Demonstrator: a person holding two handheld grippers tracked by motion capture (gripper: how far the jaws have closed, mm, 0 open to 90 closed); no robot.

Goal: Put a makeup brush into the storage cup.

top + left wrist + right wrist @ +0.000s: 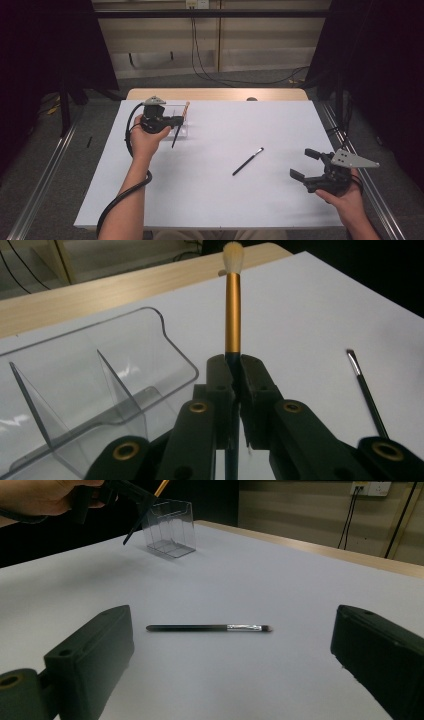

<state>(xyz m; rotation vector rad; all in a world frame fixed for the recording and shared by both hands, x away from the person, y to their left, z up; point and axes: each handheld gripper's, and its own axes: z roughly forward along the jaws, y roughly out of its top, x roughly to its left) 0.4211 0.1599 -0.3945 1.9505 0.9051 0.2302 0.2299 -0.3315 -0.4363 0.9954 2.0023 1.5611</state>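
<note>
While the left gripper point(233, 371) clamps the gold brush point(232, 310) beside the organizer point(165, 347), placing comes next: tip it into a compartment; the right gripper point(306, 165) waits wide.

Gold-banded brush point(232, 310) with cream bristles; black brush point(247, 161), perhaps silver-collared; clear organizer point(100, 385); white table point(225, 190).

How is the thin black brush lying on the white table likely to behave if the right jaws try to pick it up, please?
The thin black brush looks stiff and light. Its round, slender handle lies flat on the table, so it may roll or slip from the open right gripper.
</note>
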